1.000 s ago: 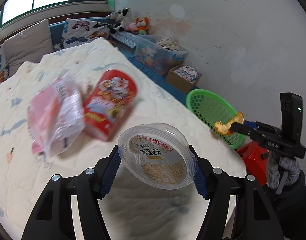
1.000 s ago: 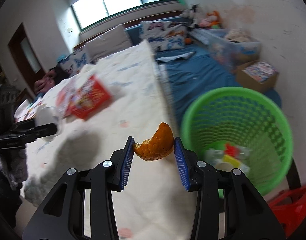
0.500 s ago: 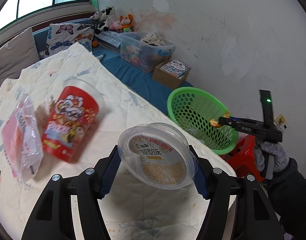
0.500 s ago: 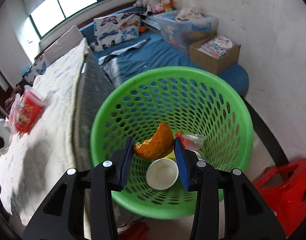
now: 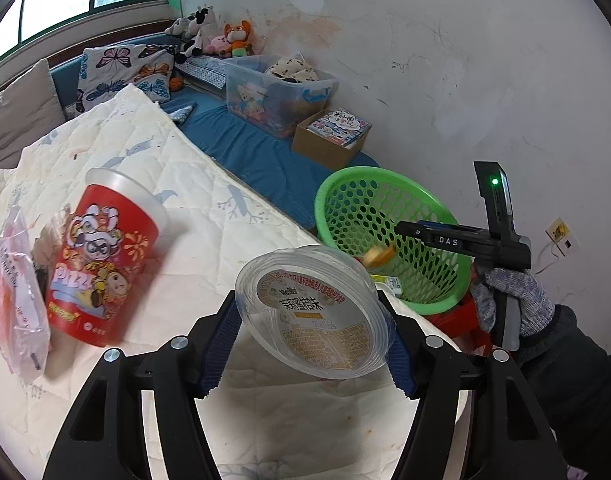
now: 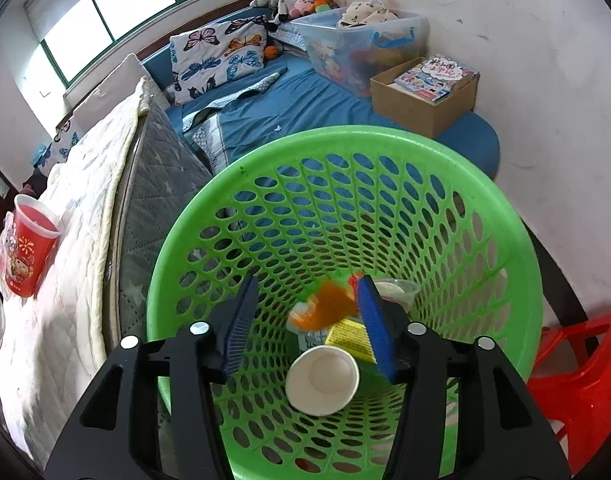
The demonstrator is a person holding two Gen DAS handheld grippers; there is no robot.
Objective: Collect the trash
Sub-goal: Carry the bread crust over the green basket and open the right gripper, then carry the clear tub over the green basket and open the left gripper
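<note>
My right gripper (image 6: 307, 322), which pinched the orange peel (image 6: 325, 306) half a second ago, now has its jaws spread and the peel dropping blurred into the green basket (image 6: 385, 140), so only the clear lid (image 5: 311, 312) clamped in my left gripper (image 5: 311, 344) remains to bin.

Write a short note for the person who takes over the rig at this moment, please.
Right tongs: open above the green basket; orange peel just released, dropping in.
Left tongs: shut on the clear plastic lid, above the bed quilt.
In the basket: paper cup, yellow wrapper.
Left on the bed: red snack cup, pink plastic bag.
Next: probably bin the lid.
</note>
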